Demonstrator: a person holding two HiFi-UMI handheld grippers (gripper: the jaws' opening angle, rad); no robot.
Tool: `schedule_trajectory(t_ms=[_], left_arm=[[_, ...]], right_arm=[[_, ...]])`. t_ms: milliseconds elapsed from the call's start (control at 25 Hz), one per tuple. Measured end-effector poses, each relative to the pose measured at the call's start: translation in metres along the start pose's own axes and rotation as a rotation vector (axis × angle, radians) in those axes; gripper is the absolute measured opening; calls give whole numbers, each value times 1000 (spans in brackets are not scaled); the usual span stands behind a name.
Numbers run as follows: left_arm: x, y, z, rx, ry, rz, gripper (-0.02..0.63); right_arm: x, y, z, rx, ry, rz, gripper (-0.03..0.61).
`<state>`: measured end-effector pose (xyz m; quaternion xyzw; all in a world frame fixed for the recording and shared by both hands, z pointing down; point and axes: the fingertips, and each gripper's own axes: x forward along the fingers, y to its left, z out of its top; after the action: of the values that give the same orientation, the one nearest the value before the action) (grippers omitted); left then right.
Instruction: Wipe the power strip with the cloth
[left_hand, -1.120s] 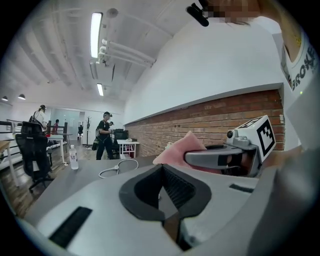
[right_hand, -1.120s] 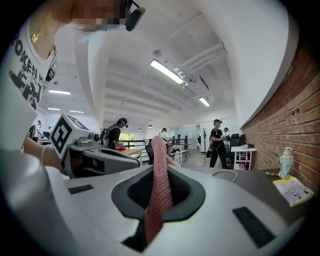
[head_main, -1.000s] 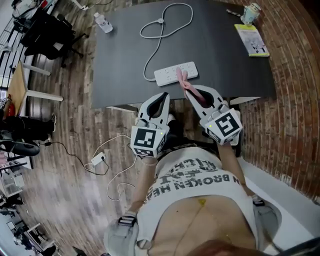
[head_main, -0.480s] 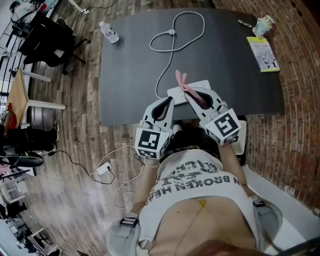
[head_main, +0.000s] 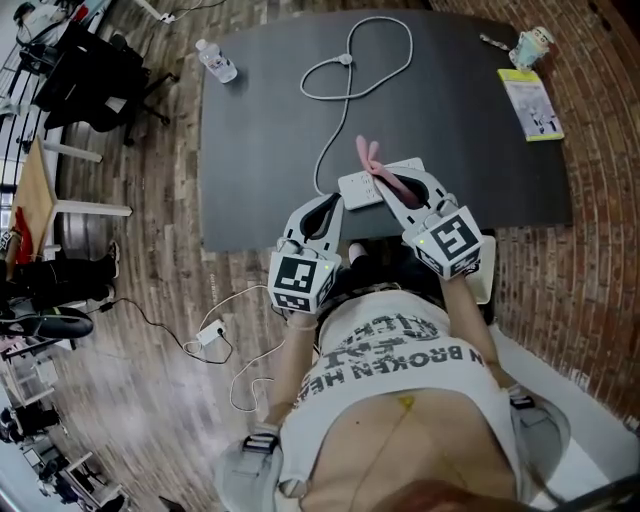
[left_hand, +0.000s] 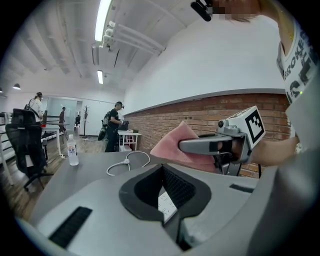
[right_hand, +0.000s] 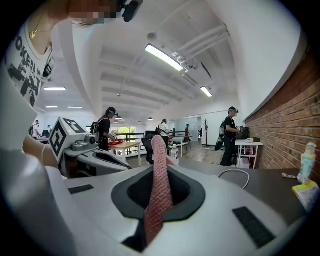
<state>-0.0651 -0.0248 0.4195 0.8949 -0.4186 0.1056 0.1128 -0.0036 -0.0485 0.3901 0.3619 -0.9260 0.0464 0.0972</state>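
Observation:
The white power strip (head_main: 365, 186) lies near the front edge of the dark table (head_main: 260, 150); its cord (head_main: 345, 62) loops toward the back. My right gripper (head_main: 386, 182) is over the strip's right part and shut on a pink cloth (head_main: 368, 158), whose free end reaches past the strip's far edge. In the right gripper view the cloth (right_hand: 158, 185) stands up between the jaws. My left gripper (head_main: 335, 201) hovers at the table's front edge, just left of the strip, shut and empty. In the left gripper view, a bit of the strip (left_hand: 167, 204) shows through the closed jaws.
A water bottle (head_main: 217, 62) lies at the table's back left. A yellow booklet (head_main: 530, 104), a small cup (head_main: 530, 44) and a pen (head_main: 492, 41) sit at the back right. A charger with white cable (head_main: 210, 333) lies on the wood floor. Office chairs (head_main: 80, 70) stand at left.
The table and strip have come nearer in the head view. The right gripper with the cloth now reaches over the strip's right part, and the cloth's end lies beyond its far edge.

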Motion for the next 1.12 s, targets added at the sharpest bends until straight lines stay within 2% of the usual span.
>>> schedule_trajectory(t_ms=[440, 720, 920, 1120], left_arm=[[9, 9, -1, -13, 7, 45, 8], [19, 11, -10, -10, 26, 45, 8], [30, 10, -27, -5, 53, 17, 9], [38, 14, -53, -8, 115, 3, 11]], right_arm=[[15, -11, -5, -10, 35, 54, 17], [20, -18, -15, -10, 64, 70, 17], [26, -21, -26, -12, 95, 86, 17], [37, -18, -41, -18, 141, 117, 17]])
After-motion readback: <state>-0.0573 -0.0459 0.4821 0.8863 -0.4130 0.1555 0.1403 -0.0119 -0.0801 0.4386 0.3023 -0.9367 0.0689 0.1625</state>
